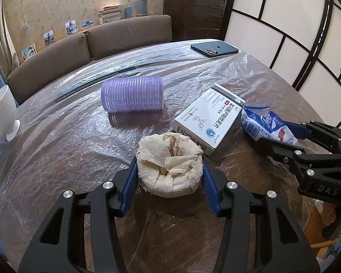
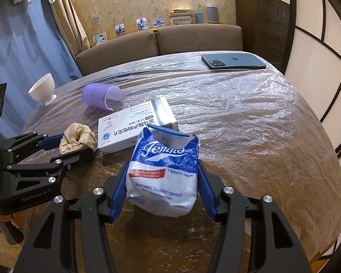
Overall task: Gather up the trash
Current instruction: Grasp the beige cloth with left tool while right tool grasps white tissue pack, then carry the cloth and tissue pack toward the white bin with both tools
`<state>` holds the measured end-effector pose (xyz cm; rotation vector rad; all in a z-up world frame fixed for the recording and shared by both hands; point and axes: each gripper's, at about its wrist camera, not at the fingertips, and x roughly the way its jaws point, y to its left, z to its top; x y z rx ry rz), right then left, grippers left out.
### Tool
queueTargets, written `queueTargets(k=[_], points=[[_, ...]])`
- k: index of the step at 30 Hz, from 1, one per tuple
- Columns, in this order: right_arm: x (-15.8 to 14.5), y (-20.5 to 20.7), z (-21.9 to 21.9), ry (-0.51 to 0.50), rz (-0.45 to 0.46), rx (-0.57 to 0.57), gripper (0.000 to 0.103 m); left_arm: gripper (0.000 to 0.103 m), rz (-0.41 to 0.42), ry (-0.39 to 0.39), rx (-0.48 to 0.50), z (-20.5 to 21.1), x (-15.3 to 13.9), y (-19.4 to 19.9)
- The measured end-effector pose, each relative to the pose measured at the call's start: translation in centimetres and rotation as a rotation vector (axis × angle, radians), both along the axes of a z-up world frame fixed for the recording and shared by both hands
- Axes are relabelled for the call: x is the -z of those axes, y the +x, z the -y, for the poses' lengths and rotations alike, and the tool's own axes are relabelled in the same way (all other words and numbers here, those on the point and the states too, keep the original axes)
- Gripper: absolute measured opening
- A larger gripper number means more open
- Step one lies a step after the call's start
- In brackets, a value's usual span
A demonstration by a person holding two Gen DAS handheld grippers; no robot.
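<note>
Tissue wad (image 1: 170,163) and wrapper (image 2: 164,173) clamped between level hand-held grippers.

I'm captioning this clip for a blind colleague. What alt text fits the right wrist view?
The right tool grips a blue-and-white Tempo tissue packet above a plastic-covered table. To the left, the left tool holds a crumpled paper wad beside a white medicine box. Farther back lie a purple hair roller, a white cup and a phone.

Purple hair roller (image 1: 132,95), medicine box (image 1: 208,120), phone (image 1: 214,48), white cup (image 2: 43,90) — all on plastic-covered table (image 2: 238,122).
</note>
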<state>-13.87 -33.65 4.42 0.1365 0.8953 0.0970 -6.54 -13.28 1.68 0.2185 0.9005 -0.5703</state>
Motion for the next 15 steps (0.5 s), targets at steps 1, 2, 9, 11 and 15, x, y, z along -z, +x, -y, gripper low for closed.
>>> queueTargets(k=[1,2,9,11,15], points=[[-0.1,-0.1,0.0,-0.001,0.000,-0.004,0.051,0.052,-0.001,-0.003,-0.002,-0.1,0.0,-0.1],[0.0,-0.1,0.0,-0.005,-0.002,-0.006,0.051,0.052,-0.007,-0.008,-0.003,-0.1,0.0,-0.1],[0.7,-0.1,-0.5,-0.053,-0.013,-0.006,0.065,0.052,-0.002,-0.006,-0.019,-0.1,-0.1,-0.7],[0.7,-0.1,-0.8,-0.075,-0.010,-0.012,0.065,0.052,0.002,-0.005,-0.022,-0.1,-0.2,-1.0],[0.8,-0.3,-1.5,-0.120,0.000,-0.036,0.056,0.052,0.011,0.003,-0.027,-0.2,-0.4,-1.4]])
